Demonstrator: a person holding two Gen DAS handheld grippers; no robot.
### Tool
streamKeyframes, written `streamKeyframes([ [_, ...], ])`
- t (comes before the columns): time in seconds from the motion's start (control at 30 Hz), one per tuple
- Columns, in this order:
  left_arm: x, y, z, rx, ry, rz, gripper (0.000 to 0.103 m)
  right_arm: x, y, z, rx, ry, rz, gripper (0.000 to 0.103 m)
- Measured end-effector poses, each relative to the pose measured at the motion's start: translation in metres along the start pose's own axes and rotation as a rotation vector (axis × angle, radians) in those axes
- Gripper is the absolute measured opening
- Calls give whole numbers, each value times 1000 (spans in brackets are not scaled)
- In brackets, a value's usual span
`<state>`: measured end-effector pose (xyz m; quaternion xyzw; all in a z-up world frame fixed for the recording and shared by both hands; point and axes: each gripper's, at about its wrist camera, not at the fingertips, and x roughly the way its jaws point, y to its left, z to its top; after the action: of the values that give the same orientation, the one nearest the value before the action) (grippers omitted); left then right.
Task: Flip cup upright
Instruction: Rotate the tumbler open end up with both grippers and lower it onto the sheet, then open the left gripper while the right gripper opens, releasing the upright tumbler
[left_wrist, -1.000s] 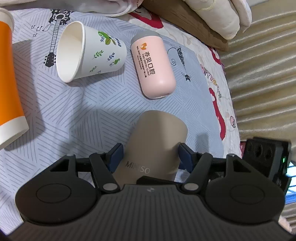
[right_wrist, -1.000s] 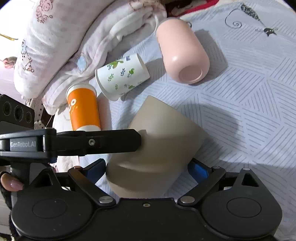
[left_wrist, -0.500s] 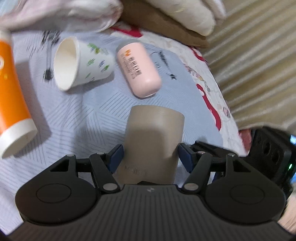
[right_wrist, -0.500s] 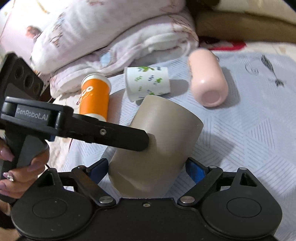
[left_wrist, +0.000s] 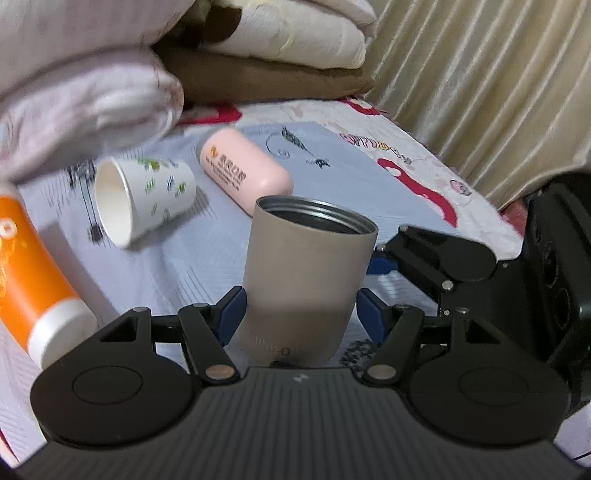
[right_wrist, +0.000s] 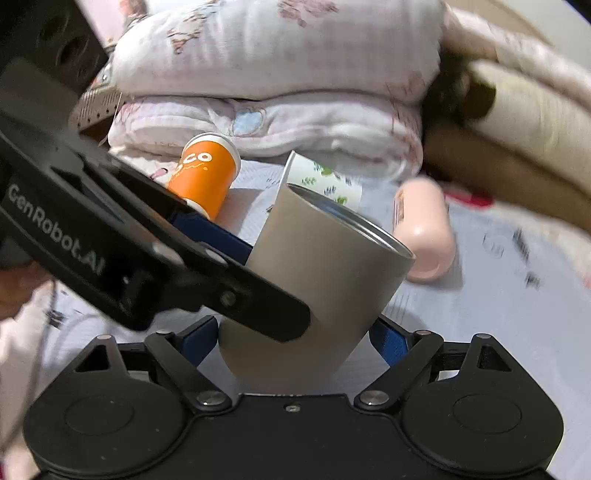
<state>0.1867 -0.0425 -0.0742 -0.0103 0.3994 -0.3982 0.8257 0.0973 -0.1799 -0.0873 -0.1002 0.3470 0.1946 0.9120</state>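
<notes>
A beige metal cup (left_wrist: 306, 273) stands nearly upright on the bed sheet with its open mouth up; it also shows in the right wrist view (right_wrist: 317, 291). My left gripper (left_wrist: 299, 314) is shut on the beige cup low on its body. My right gripper (right_wrist: 295, 339) sits around the same cup from another side, its blue pads (right_wrist: 388, 339) close beside the wall; touch is unclear. The left gripper's finger (right_wrist: 207, 273) crosses the cup in the right wrist view.
A white leaf-print paper cup (left_wrist: 144, 199), a pink bottle (left_wrist: 243, 170) and an orange cup (left_wrist: 33, 273) lie on their sides on the patterned sheet (left_wrist: 369, 166). Folded quilts (right_wrist: 266, 74) are stacked behind. A curtain (left_wrist: 498, 81) hangs at the right.
The beige cup has swung from lying tilted, bottom toward the cameras, to standing mouth up. Both grippers rotated with it and the views now look level across the bed.
</notes>
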Motion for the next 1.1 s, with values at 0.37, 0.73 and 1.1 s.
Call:
streamKeyframes([
  [0.37,7,2,-8,9,-176,69,65,23,13,4,-325,-113,-206,91],
  [0.73,19,9,-16,-1,-186,80,65,43,13,6,-351,-98,-245,91],
  [1.1,17,11,-17,-43,-165,68,65,50,11,15,-315,-78,-250,91],
])
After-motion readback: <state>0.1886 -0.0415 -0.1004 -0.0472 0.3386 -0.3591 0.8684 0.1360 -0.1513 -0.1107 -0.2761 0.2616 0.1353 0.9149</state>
